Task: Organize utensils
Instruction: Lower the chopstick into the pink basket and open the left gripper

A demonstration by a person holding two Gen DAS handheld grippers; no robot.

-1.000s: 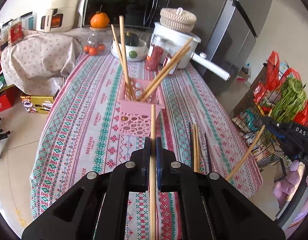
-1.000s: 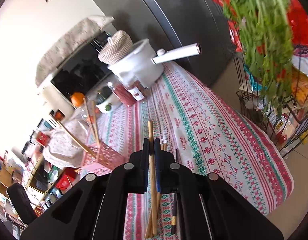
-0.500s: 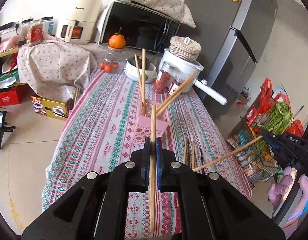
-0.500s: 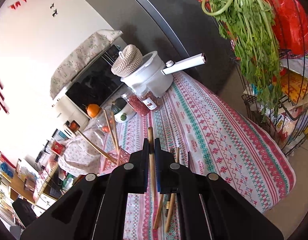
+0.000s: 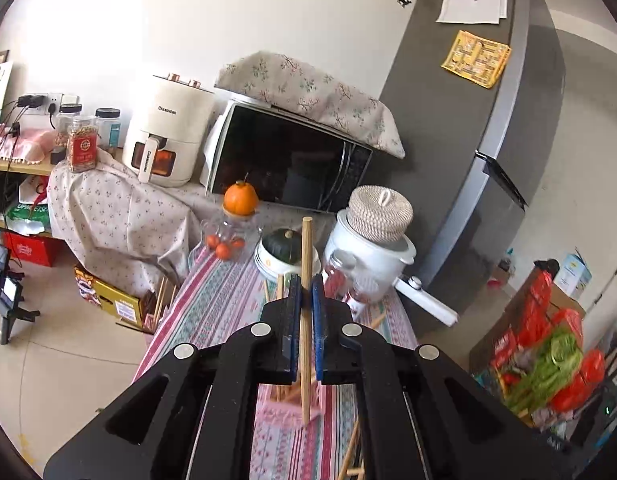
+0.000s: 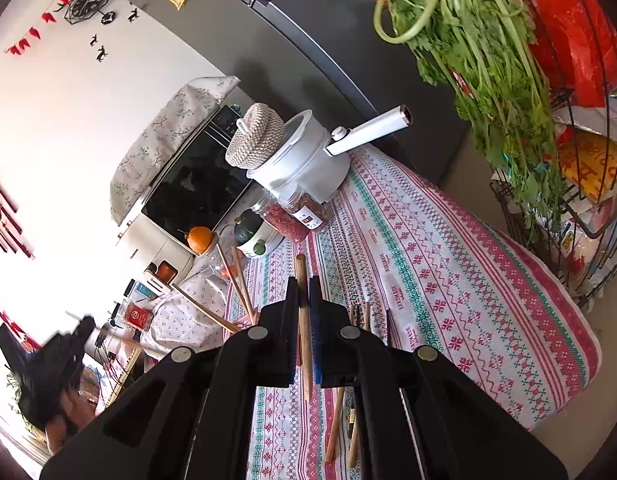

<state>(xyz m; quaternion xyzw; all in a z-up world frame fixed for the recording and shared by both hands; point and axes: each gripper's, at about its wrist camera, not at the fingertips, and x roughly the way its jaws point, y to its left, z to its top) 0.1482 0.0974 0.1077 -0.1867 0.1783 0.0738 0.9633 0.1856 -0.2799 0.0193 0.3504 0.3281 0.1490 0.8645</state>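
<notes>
1. Left gripper (image 5: 304,286): jaws closed on a wooden chopstick (image 5: 306,272), held upright; its top pokes out at 12 o'clock past the fingertips, its lower tip hangs over the pink holder (image 5: 286,410).
2. Pink holder sits on the patterned tablecloth (image 5: 224,300), below the jaws, with other sticks leaning in it.
3. Right gripper (image 6: 303,292): jaws clamped on a second chopstick (image 6: 302,280), end pointing to 12 o'clock.
4. Loose chopsticks (image 6: 334,428) lie on the cloth at 6 o'clock, under the right gripper.
5. White pot (image 6: 308,160) with woven lid at 12 o'clock; orange (image 6: 199,239) at 10 o'clock.
</notes>
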